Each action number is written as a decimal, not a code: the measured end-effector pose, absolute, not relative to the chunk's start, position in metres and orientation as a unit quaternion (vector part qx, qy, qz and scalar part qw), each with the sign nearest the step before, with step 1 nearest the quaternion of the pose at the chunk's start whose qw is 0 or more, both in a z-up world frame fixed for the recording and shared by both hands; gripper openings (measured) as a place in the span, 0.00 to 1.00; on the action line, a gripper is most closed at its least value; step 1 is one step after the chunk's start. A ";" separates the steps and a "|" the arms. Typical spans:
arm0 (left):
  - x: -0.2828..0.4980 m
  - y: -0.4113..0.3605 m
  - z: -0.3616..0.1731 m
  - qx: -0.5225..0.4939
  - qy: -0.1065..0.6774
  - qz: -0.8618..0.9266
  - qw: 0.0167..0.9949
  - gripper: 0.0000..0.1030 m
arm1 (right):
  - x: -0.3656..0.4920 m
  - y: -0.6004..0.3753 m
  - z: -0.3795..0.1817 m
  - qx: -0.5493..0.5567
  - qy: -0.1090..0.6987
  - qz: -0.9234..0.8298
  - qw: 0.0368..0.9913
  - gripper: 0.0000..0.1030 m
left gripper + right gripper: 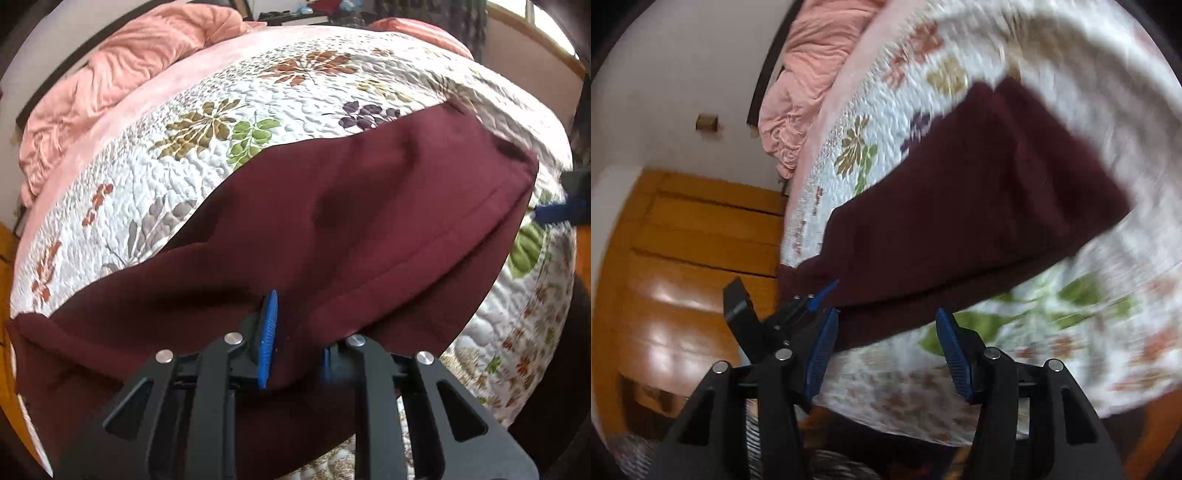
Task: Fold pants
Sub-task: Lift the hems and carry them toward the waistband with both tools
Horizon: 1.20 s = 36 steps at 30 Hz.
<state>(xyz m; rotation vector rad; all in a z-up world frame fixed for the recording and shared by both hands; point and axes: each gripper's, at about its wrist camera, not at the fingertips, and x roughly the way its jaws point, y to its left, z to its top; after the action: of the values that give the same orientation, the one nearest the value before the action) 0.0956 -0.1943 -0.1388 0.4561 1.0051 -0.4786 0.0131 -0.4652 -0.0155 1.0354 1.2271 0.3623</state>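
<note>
Left tongs [295, 343] clench the maroon pants [332, 229], lying lengthwise across the quilt [221, 103]; right tongs [886, 343] released.

Both the left gripper [293, 339] and the right gripper [886, 350] are matte black linkage frames with cut-out arms, round silver pivot screws and two fingers [267, 339] faced with ribbed blue pads.

The left gripper [295, 343] points steeply down, its 2 blue-padded jaws pinched on a fold of the maroon pants [351, 229]. The right gripper [886, 350] tilts down less steeply, jaws spread apart, nothing pressed between them.
</note>
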 end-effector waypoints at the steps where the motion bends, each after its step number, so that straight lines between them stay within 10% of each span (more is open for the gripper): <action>1: 0.097 -0.193 -0.138 0.205 0.476 -0.227 0.825 0.18 | 0.014 -0.463 -0.021 0.479 0.543 0.160 0.671 0.55; 9: 0.097 -0.190 -0.131 0.191 0.475 -0.238 0.825 0.18 | 0.033 -0.459 -0.051 0.587 0.497 0.156 0.620 0.57; 14: 0.098 -0.188 -0.130 0.189 0.476 -0.239 0.825 0.19 | 0.043 -0.473 -0.047 0.542 0.504 0.082 0.668 0.00; 21: 0.081 -0.192 -0.100 0.169 0.452 -0.245 0.841 0.19 | 0.037 -0.510 0.024 0.450 0.458 0.047 0.765 0.00; 26: 0.068 -0.206 -0.135 0.197 0.475 -0.223 0.828 0.19 | 0.022 -0.508 0.014 0.463 0.488 0.062 0.738 0.32; 36: 0.053 -0.239 -0.144 0.254 0.448 -0.256 0.818 0.22 | 0.003 -0.480 -0.028 0.503 0.521 0.060 0.687 0.44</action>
<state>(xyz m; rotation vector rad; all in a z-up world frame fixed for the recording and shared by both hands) 0.0534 -0.2391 -0.1444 0.5402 0.9541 -0.5445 0.0025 -0.4800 -0.0275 1.1257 1.1652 0.1337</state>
